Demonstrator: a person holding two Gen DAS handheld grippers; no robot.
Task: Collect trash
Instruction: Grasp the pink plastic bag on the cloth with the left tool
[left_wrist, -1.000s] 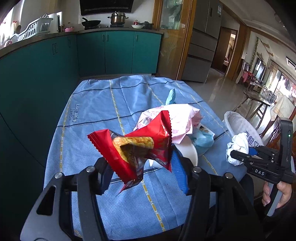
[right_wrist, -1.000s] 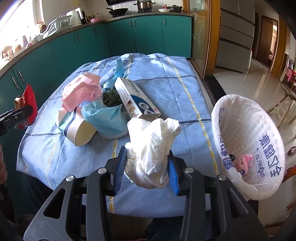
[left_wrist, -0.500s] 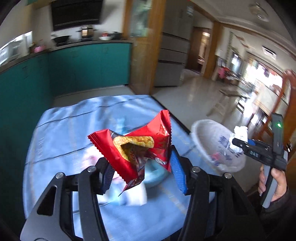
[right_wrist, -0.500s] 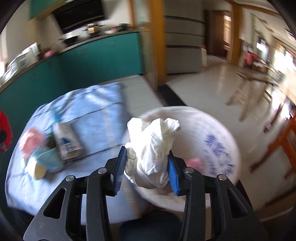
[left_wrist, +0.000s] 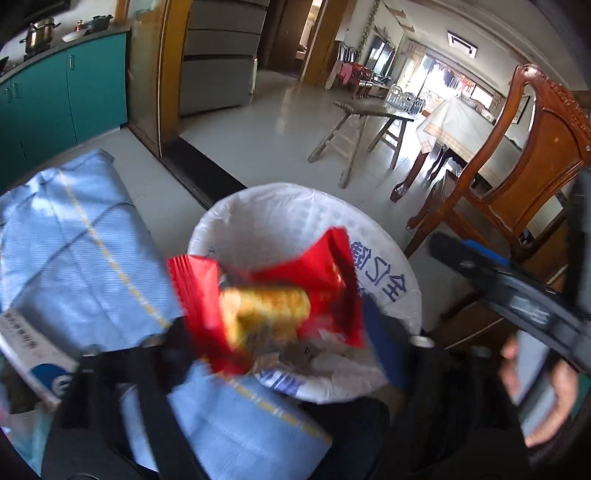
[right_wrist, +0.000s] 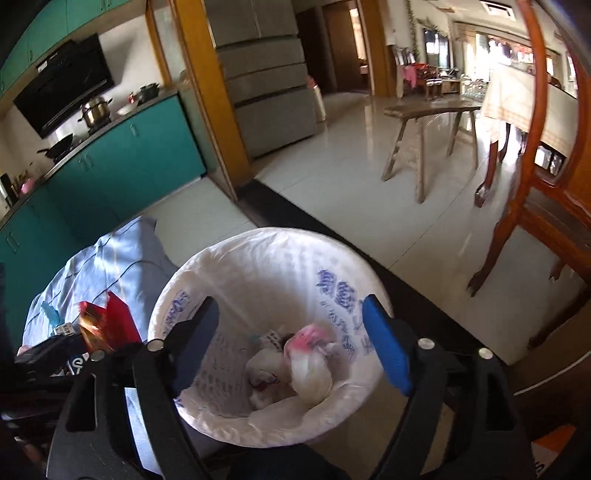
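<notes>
A white-lined bin (left_wrist: 280, 206) with blue print stands beside the table. My left gripper (left_wrist: 273, 325) hovers over its near rim, its jaws opening. The red snack wrapper (left_wrist: 266, 295) is blurred between them, and the pads no longer seem to press on it. The right wrist view shows the same wrapper (right_wrist: 107, 325) left of the bin (right_wrist: 258, 240). My right gripper (right_wrist: 289, 301) hangs above the bin's mouth, jaws opening with nothing between them. The crumpled white wad (right_wrist: 310, 376) lies inside the bin on other trash with a pink patch (right_wrist: 306, 336).
The table's blue cloth (left_wrist: 74, 258) lies to the left, with a white and blue box (left_wrist: 33, 354) at its near edge. A carved wooden chair (left_wrist: 535, 147) stands close on the right. A wooden bench (left_wrist: 369, 122) sits farther off on the tiled floor.
Both grippers swung from the table to over the bin. The right let go of the white wad, which now lies in the bin. The left jaws widened around the red wrapper.
</notes>
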